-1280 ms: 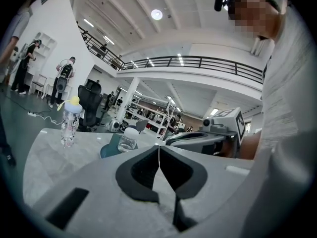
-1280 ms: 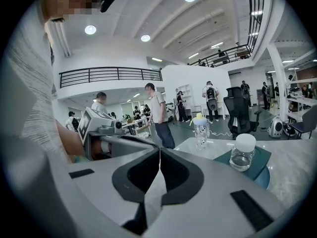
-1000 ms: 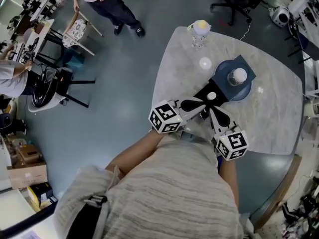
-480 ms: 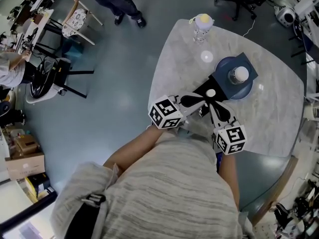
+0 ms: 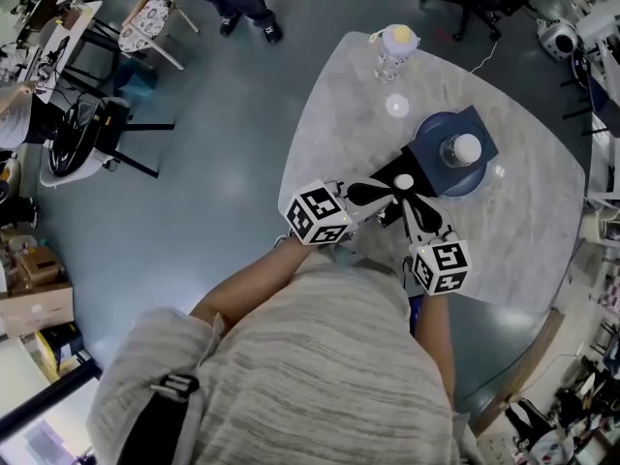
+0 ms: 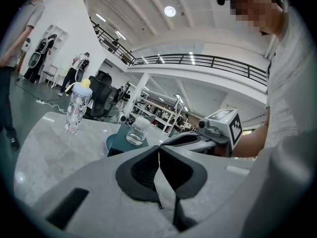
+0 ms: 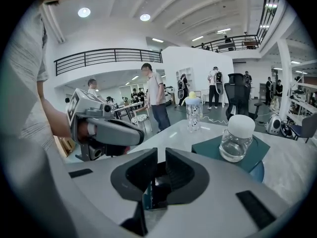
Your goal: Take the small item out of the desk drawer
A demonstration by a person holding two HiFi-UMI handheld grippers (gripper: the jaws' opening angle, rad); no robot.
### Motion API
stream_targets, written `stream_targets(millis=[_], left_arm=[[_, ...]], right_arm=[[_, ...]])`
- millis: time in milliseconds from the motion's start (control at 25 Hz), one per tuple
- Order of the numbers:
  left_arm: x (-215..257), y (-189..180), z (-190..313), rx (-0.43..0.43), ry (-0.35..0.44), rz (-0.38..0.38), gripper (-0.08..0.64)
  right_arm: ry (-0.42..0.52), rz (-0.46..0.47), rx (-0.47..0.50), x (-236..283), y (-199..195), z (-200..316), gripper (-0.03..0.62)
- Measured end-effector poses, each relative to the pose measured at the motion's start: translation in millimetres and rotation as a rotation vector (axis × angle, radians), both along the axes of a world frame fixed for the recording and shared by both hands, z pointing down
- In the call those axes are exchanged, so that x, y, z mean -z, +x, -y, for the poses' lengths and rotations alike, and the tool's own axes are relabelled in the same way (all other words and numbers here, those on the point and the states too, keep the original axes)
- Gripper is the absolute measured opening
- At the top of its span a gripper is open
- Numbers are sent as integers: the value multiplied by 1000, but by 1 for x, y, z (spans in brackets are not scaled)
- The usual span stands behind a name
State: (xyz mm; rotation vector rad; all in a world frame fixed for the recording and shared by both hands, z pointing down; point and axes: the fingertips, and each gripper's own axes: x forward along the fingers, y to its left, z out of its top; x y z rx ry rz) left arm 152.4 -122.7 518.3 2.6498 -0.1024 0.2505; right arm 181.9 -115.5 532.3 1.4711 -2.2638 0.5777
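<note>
Fingers (image 6: 142,170) of left gripper (image 6: 159,151) pressed together tip to tip, nothing between. Right gripper (image 7: 161,155) fingers (image 7: 138,175) closed too, only a thin slit left; something dark with a teal edge shows through the slit, can't tell if it is pinched. Both grippers are over the near side of the grey table (image 5: 523,231), tips converging on a black box (image 5: 417,170) with a white round knob. The box sits against a blue plate (image 5: 475,184) holding a glass jar (image 5: 463,150). Bottle (image 5: 395,51) at the far edge. Small item not made out; drawer can't be told for sure.
</note>
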Motion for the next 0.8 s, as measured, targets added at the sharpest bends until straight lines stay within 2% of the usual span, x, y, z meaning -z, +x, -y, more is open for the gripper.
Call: stream_targets(millis=[120, 160, 800], left_arm=[[-1, 1, 2, 0, -6, 3, 17], [-2, 1, 2, 1, -8, 3, 17], [-13, 1, 8, 4, -35, 16, 17]], right_arm=[[-19, -16, 1, -5, 3, 2, 29], [-28, -21, 3, -8, 3, 3, 68], [-120, -64, 31, -43, 10, 16, 147]])
